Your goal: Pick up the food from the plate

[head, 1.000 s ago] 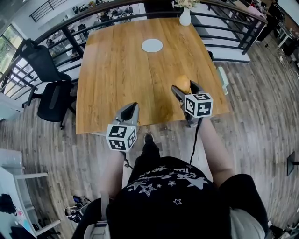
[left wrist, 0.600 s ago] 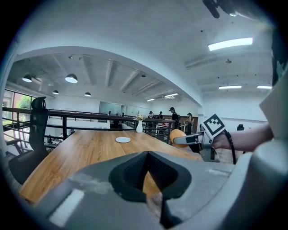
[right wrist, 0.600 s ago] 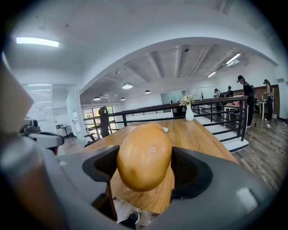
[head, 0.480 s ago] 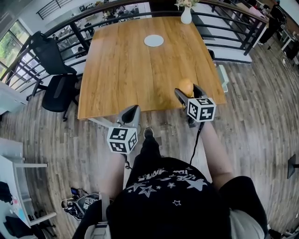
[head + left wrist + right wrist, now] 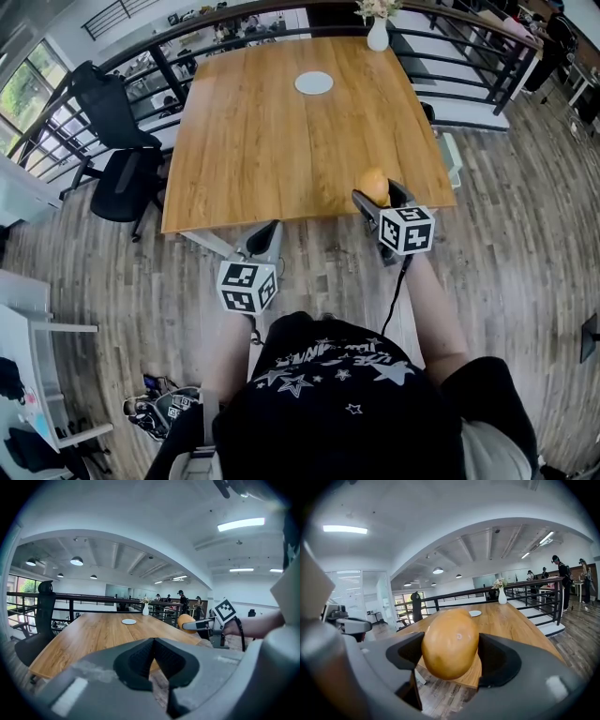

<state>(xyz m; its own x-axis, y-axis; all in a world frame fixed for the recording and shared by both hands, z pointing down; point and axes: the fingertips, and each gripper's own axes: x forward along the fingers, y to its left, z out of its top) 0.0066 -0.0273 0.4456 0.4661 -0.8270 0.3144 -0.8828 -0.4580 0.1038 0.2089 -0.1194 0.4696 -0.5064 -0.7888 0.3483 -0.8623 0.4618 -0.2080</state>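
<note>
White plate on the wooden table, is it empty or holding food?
Empty: the round white plate shows only bare white; the orange-brown rounded food is gripped in the right tool.

Both grippers have drawn back from the table (image 5: 272,131) — the left gripper (image 5: 270,232) now over floor at lower centre, the right gripper (image 5: 377,195) carrying its food (image 5: 372,183) to the near edge.

Head view: high up, steeply down on table (image 5: 281,131) & floor (image 5: 525,187). Left gripper view: low, off table's near edge, facing along it twd plate (image 5: 128,621), vase (image 5: 146,610). Right gripper view: same way, food (image 5: 450,644) v. close. All share table, plate.
</note>
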